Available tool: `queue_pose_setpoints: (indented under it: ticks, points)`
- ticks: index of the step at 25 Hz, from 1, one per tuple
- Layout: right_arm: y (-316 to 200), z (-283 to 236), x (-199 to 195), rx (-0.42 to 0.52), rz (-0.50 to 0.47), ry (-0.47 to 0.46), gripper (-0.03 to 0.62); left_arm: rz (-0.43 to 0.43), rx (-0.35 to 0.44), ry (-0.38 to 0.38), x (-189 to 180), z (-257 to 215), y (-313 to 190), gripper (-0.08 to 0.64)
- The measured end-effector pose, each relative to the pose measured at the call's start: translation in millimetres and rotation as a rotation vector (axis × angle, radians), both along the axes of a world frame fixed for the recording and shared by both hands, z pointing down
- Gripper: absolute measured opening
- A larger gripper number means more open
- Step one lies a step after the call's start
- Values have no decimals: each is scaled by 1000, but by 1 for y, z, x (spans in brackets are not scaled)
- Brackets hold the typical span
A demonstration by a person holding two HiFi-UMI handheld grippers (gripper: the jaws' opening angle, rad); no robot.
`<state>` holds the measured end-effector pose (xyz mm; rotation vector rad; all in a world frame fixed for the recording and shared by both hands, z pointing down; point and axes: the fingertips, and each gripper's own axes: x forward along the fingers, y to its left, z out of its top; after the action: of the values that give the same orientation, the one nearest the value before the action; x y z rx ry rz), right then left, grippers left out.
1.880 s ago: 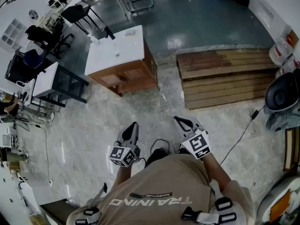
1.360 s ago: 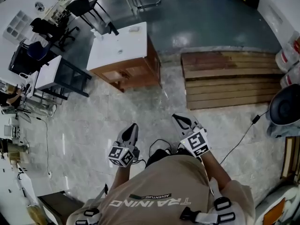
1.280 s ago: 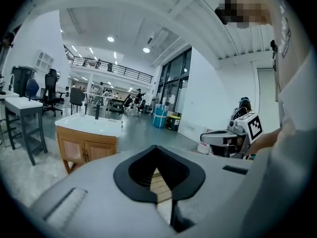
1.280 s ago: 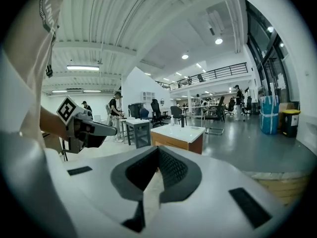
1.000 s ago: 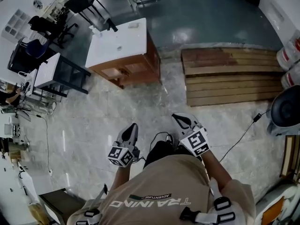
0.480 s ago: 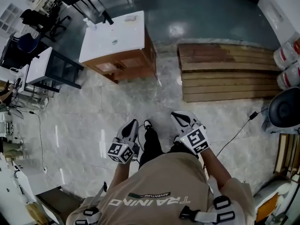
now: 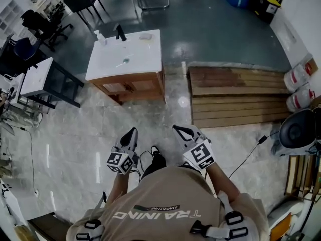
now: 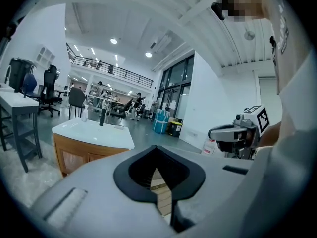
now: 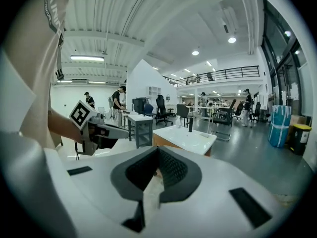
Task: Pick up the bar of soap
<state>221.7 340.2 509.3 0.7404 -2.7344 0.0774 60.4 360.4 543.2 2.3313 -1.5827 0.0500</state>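
The bar of soap (image 7: 145,36) is a small pale block on the white top of a wooden vanity cabinet (image 7: 125,59), far ahead of me across the floor. A black faucet (image 7: 120,32) and a pump bottle (image 7: 100,36) stand at the top's back edge. My left gripper (image 7: 132,132) and right gripper (image 7: 177,129) are held side by side in front of my body, well short of the cabinet. Both are shut with nothing in them. The left gripper view shows the cabinet (image 8: 94,135) ahead and the other gripper at the right; the right gripper view shows the white top (image 9: 185,137).
Wooden pallets (image 7: 235,97) lie on the floor to the right of the cabinet. A black-framed table (image 7: 47,82) and office chairs (image 7: 80,4) stand to the left. A cable (image 7: 246,154) trails on the tiles at the right, near a dark round bin (image 7: 298,129).
I have walked forward, and the cabinet and pallets have shifted nearer and more centred in the head view. Both grippers stay shut, held the same way in front of me.
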Motion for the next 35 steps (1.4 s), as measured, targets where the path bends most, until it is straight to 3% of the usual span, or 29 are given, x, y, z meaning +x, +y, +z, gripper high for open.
queue_pose_setpoints:
  ticks: [10,21,26,35]
  points:
    - [-35,-15,-74,45,76,-5,5,106,16,25,-56,0,-42,-8]
    - [-67,-22,-86,66,219,0,5,151,48,5,-99,4,-75,-8]
    - [-79,-17,-96,57,213,-10,4,169,60,-2,-100,0,-89,-8]
    - [-120,-5,-107,4,161,-35,5,143,4,-12,-99,-2,-117,-8]
